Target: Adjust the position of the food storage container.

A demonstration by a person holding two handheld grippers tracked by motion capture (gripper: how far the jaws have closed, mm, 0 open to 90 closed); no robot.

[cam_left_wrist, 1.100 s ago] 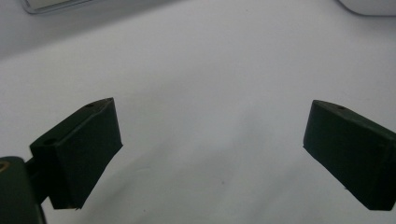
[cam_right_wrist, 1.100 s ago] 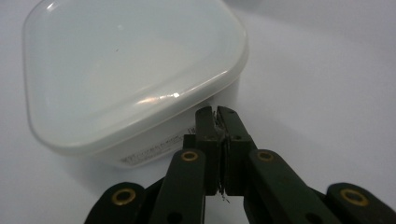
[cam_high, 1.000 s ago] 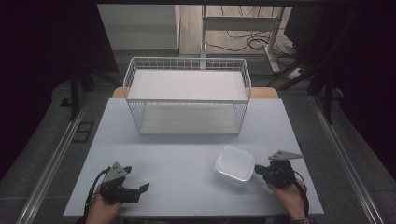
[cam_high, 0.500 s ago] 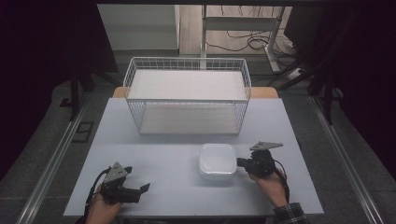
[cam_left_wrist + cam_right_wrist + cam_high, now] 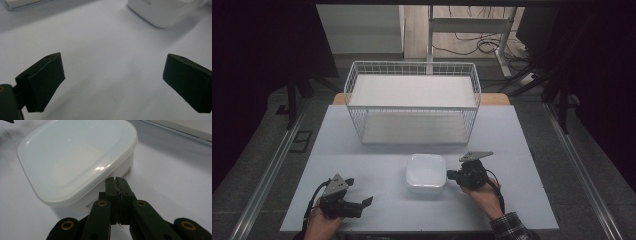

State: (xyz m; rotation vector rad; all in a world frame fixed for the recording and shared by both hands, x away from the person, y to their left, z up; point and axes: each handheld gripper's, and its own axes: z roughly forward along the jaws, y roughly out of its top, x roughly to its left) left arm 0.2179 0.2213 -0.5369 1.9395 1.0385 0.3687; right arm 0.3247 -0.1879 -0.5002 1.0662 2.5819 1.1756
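Note:
A white lidded plastic container (image 5: 426,172) sits on the pale table (image 5: 372,165), in front of the wire basket. My right gripper (image 5: 451,175) is just to its right with its jaws shut and nothing between them. In the right gripper view the closed fingertips (image 5: 116,181) rest against the container's (image 5: 75,162) side wall, under the lid's rim. My left gripper (image 5: 358,191) lies near the front left edge with its jaws wide open and nothing between them. The left gripper view has the open jaws (image 5: 112,77) over bare table, with the container (image 5: 162,12) farther off at the top right.
A white wire basket (image 5: 412,66) with a white floor stands at the back middle of the table. Dark floor, metal rails and cables surround the table. The table's front edge runs close under both hands.
My right gripper has travelled left along the table, and the container has slid left ahead of it, from the front right toward the middle. The left gripper has stayed put.

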